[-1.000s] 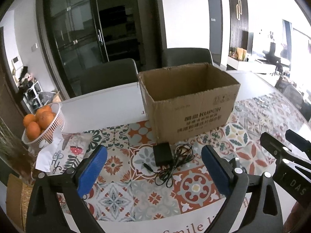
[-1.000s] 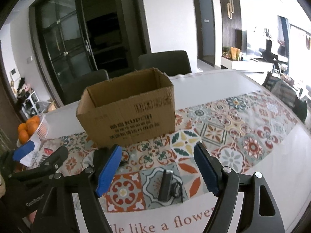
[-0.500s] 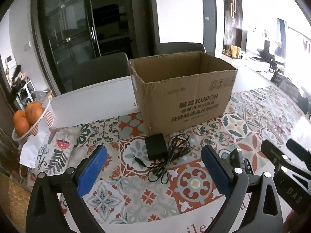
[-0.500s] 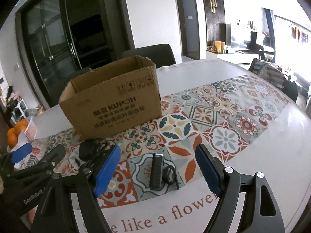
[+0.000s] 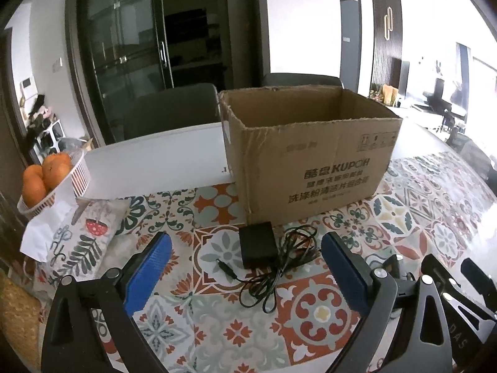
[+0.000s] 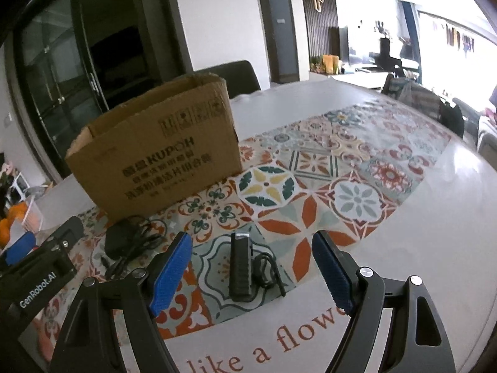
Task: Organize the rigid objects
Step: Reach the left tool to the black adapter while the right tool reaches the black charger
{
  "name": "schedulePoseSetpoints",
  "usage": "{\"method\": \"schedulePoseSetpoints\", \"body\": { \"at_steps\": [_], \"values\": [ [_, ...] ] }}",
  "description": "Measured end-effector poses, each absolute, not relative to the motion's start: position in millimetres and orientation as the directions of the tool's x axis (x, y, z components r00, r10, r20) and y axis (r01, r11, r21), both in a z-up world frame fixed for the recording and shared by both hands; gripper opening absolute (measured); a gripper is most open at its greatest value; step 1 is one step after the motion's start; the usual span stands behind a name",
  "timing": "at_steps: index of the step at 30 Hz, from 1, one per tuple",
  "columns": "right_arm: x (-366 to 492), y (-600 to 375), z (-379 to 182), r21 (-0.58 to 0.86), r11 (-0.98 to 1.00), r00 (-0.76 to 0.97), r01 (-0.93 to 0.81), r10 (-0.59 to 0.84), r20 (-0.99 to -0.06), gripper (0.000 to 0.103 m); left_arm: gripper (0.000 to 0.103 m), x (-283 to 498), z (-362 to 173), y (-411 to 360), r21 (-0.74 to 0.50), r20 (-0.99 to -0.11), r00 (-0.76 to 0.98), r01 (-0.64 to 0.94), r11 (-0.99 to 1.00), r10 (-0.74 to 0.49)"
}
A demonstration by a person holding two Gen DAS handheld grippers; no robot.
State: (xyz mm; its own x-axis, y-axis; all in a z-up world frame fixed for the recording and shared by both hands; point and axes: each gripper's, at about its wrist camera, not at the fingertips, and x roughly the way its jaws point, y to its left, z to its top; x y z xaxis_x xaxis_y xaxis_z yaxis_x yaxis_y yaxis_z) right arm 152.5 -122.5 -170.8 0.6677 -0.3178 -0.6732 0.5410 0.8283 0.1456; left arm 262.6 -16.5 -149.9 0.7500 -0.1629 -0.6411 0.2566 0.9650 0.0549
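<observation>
An open cardboard box (image 5: 310,161) (image 6: 155,161) stands on the patterned tablecloth. Just in front of it lies a black power adapter (image 5: 257,244) (image 6: 116,239) with a tangled cable (image 5: 279,267). My left gripper (image 5: 245,255) hangs open above the cloth, its blue pads on either side of that adapter and apart from it. To the right lies a slim black device (image 6: 239,265) with a short cord (image 6: 267,272). My right gripper (image 6: 251,251) is open around it, not touching.
A white basket of oranges (image 5: 46,174) sits at the table's left edge beside a printed pouch (image 5: 84,233) and white paper. Dark chairs (image 5: 174,108) stand behind the table. The cloth (image 6: 357,161) stretches away to the right of the box.
Both grippers have sunk toward the table, so the box, adapter and slim device look nearer and larger. The right gripper has rolled a little. Nothing was grasped.
</observation>
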Motion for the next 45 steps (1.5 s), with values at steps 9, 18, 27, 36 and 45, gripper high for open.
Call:
{"method": "schedulePoseSetpoints", "body": {
  "at_steps": [9,18,27,36,45],
  "values": [
    [170,-127,-198,0.15,0.803,0.62,0.577,-0.311,-0.72,0.08,0.098,284,-174,-19,0.04,-0.679,0.719,0.236,0.971,-0.147],
    [186,-129,-217,0.124,0.792,0.572,0.598,-0.313,-0.759,0.08,0.095,305,-195,-21,0.064,-0.704,0.701,0.225,0.972,-0.116],
    [200,-130,-230,0.105,0.789,0.538,0.605,-0.308,-0.784,0.08,0.09,324,-215,-23,0.056,-0.739,0.665,0.22,0.974,-0.107],
    [210,-131,-238,0.096,0.794,0.524,0.6,-0.3,-0.797,0.076,0.083,337,-232,-24,0.023,-0.778,0.617,0.221,0.975,-0.121],
    [212,-128,-239,0.072,0.809,0.529,0.584,-0.312,-0.789,0.047,0.068,341,-237,-24,-0.039,-0.785,0.593,0.239,0.97,-0.177]
  ]
}}
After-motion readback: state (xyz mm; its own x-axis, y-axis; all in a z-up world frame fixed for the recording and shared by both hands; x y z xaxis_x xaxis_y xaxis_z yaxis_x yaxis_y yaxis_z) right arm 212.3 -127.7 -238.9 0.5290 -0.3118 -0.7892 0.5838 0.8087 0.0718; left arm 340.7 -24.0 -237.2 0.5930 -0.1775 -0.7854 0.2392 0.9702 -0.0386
